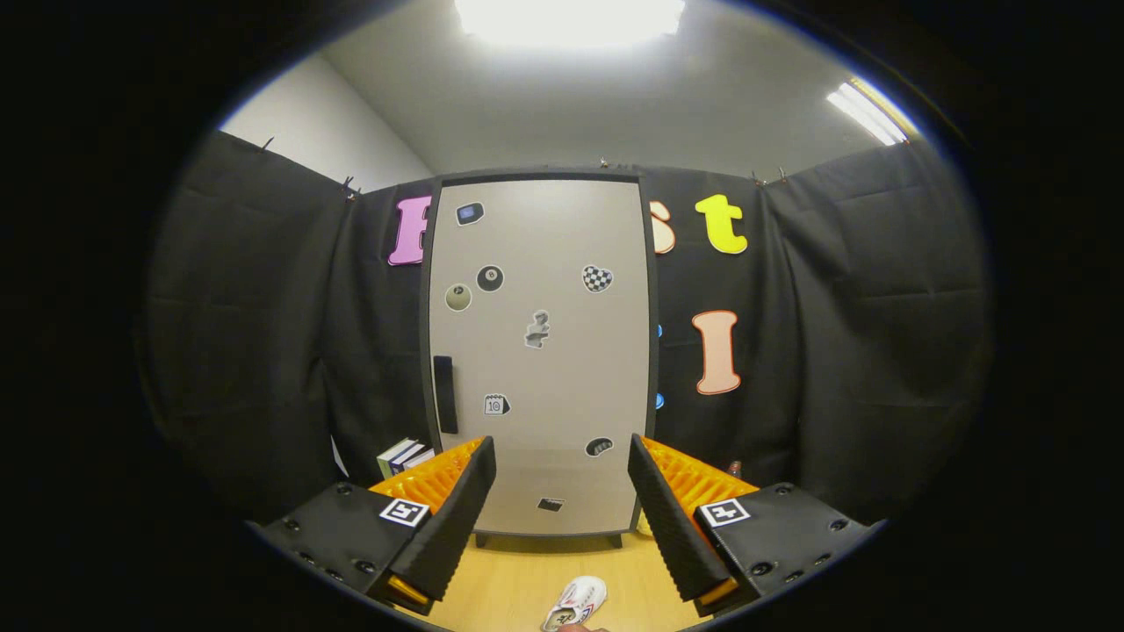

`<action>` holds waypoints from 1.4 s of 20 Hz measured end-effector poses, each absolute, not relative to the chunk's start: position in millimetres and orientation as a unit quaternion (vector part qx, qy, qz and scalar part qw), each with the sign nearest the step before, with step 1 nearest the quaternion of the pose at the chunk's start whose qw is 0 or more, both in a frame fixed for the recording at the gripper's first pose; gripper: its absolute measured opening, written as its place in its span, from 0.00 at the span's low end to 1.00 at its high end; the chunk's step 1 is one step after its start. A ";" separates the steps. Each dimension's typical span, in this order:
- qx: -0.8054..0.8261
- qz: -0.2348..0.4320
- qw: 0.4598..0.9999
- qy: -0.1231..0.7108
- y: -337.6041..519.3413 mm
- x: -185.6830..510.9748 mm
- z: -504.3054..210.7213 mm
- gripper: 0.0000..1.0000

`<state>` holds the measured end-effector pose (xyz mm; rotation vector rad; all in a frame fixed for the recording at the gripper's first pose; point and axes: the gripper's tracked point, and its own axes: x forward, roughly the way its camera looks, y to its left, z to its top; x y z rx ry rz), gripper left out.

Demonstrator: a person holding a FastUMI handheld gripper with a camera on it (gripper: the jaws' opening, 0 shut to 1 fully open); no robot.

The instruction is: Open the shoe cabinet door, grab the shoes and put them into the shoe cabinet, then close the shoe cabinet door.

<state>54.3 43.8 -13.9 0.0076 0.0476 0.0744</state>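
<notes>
The shoe cabinet (540, 355) stands upright ahead of me on the wooden table (527, 575), its beige door shut and dotted with stickers. A dark vertical handle (445, 394) sits on the door's left edge. My gripper (562, 478) is open, its fingers spread wide with only air between them, held back from the lower part of the door. A small white shoe (577, 602) lies on the table below and between the fingers, close to me.
Several books (402, 456) stand left of the cabinet, behind the left finger. A small reddish object (734, 468) peeks out right of the cabinet. Black cloth walls close the booth on both sides and behind.
</notes>
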 end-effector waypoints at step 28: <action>-0.003 0.130 0.989 0.064 224.7 294.2 -69.8 0.97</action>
